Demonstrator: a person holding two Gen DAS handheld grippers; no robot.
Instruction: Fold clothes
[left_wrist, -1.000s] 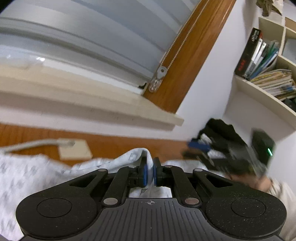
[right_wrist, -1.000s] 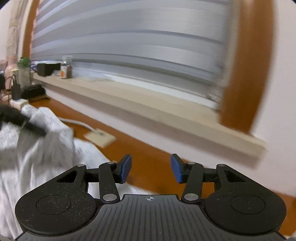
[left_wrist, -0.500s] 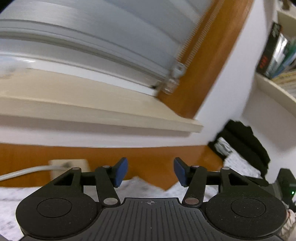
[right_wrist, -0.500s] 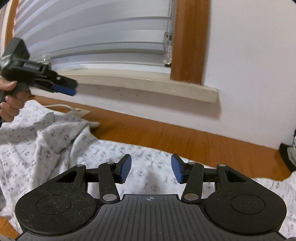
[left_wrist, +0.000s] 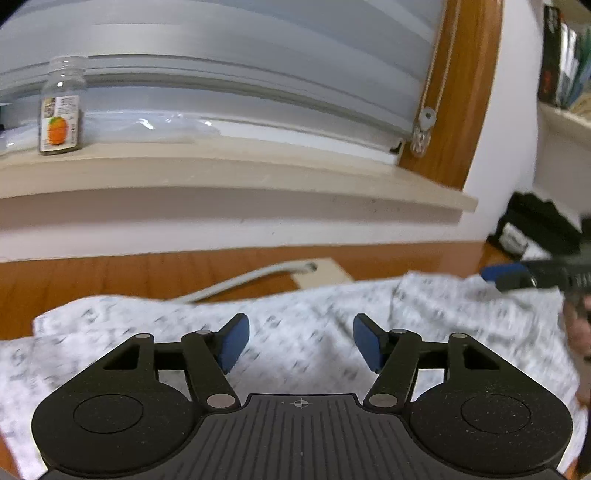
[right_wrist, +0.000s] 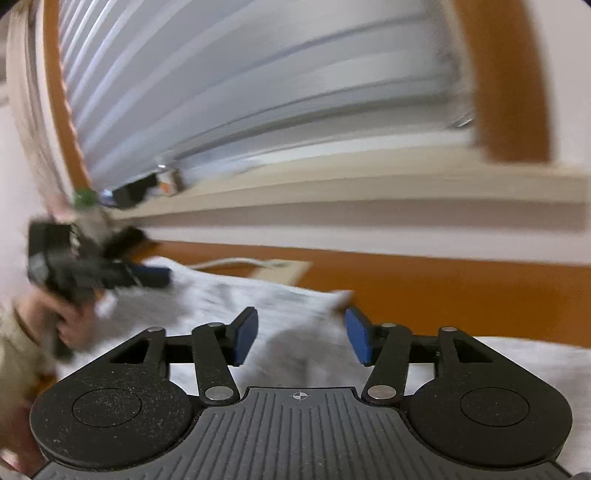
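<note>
1. State of play: the left hand-held gripper (left_wrist: 301, 341) has just been opening and now stands released, blue pads apart, with nothing between them. The right hand-held gripper (right_wrist: 301, 334) has been opening too and is also released. A raised bit of fabric sits in the gap between its pads, but they aren't pressing on it.

2. The shirt (left_wrist: 314, 332), a white one with a small grey print, lies spread on the wooden worktop (left_wrist: 129, 277), its far edge near the worktop's back edge under the windowsill (left_wrist: 221, 177). It looks only partly folded, I reckon, with ridges and humps left in it.

3. Biggest risk: with neither gripper holding, any fold that isn't lying flat can spring back or slide open.

4. The right gripper could drag that raised fabric along if a pad snags it on the way out.

5. A white cable (left_wrist: 251, 278) and a flat beige pad (left_wrist: 328, 275) sit just past the shirt's far edge. A regrab there could pinch the cable along with the cloth.

6. Both views are pretty blurry, so a rushed grab could take two layers instead of one.

7. The jar (left_wrist: 61, 107) on the windowsill looks well apart from the shirt, so probably safe.
</note>
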